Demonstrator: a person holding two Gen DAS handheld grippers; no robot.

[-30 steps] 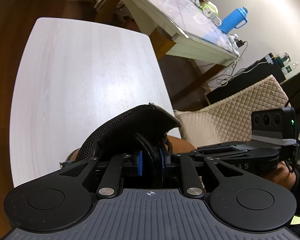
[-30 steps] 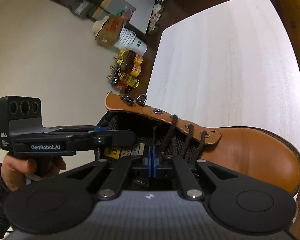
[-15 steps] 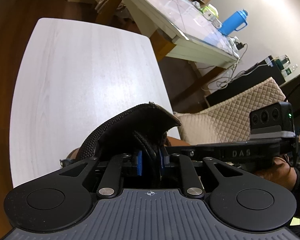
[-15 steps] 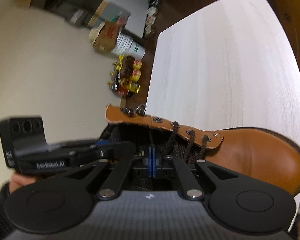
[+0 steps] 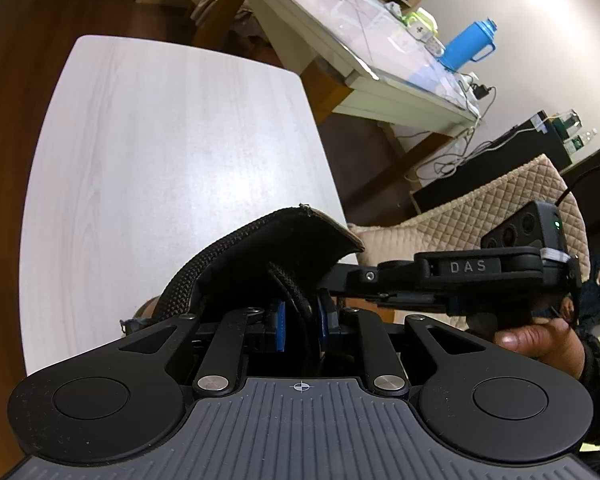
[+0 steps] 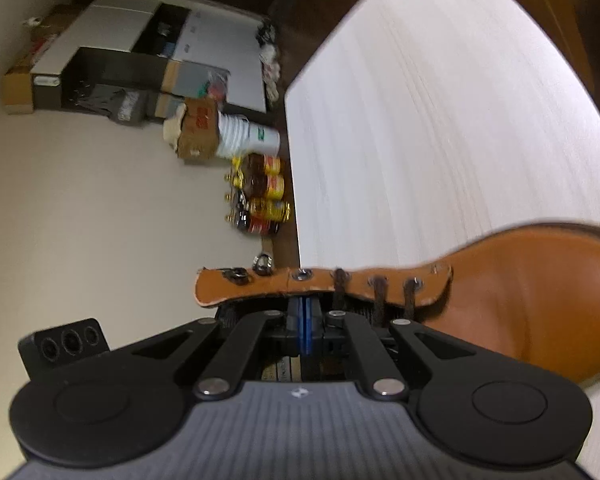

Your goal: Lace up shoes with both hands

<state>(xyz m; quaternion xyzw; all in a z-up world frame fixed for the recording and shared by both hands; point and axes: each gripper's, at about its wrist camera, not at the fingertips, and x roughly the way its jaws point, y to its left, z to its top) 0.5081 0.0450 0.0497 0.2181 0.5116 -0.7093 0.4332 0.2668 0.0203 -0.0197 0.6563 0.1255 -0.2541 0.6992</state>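
Observation:
A tan leather boot [image 6: 540,292] lies on the white table [image 6: 440,120], dark laces through its lower eyelets. My right gripper [image 6: 305,322] is shut just under the eyelet flap [image 6: 284,284]; earlier a thin lace end ran from its pads, now hidden by the flap. My left gripper [image 5: 300,316] is shut on the boot's black tongue [image 5: 260,248], which fills the view's middle. The right gripper's body [image 5: 480,276] reaches in from the right there. The left gripper's camera block [image 6: 66,346] shows low left in the right wrist view.
The white table [image 5: 160,140] extends ahead of the boot. A quilted chair [image 5: 500,208] stands right, a larger table with a blue jug [image 5: 466,46] behind. Bottles [image 6: 260,196] and boxes sit on the floor left of the table.
My right gripper has swung and tilted, pulling close under the eyelet flap; its view is blurred. The left gripper holds steady on the tongue.

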